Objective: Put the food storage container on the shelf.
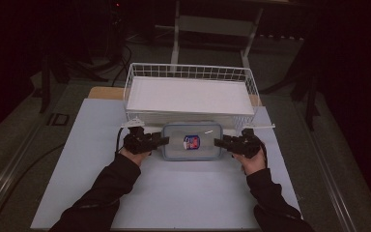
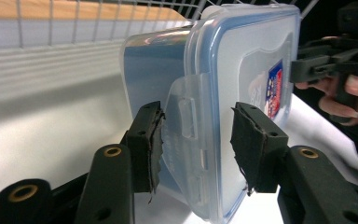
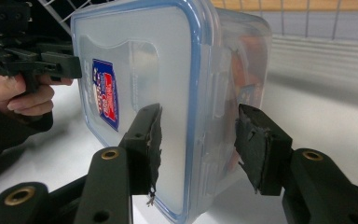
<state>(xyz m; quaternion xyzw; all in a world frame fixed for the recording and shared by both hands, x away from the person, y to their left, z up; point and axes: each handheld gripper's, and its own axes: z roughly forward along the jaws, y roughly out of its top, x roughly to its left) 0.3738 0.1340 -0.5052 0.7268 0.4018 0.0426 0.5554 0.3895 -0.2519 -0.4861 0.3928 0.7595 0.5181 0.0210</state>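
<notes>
From the high view there is one clear plastic box (image 1: 192, 140) with a blue-edged lid, lying flat on the white surface (image 1: 174, 193). It sits just in front of one white wire basket (image 1: 191, 94). The lid has one small red and blue sticker (image 1: 192, 141). There are two grippers. The left gripper (image 1: 163, 140) is at the box's left end and the right gripper (image 1: 217, 142) is at its right end. Two dark sleeves come in from the bottom.

In the left gripper view, two black fingers (image 2: 148, 144) stand apart, one on each side of the box's (image 2: 223, 93) end. One clear lid clip (image 2: 186, 119) lies between them. The fingers are spread, and the far one does not touch the lid. The other gripper (image 2: 303, 70) shows at the box's far end, with a hand (image 2: 340, 91) behind it.

In the right gripper view, two black fingers (image 3: 147, 142) also stand apart around the box's (image 3: 168, 65) other end, not squeezing it. The other gripper (image 3: 67, 66) and one hand (image 3: 23, 98) show beyond the lid, near the sticker (image 3: 106, 93).
</notes>
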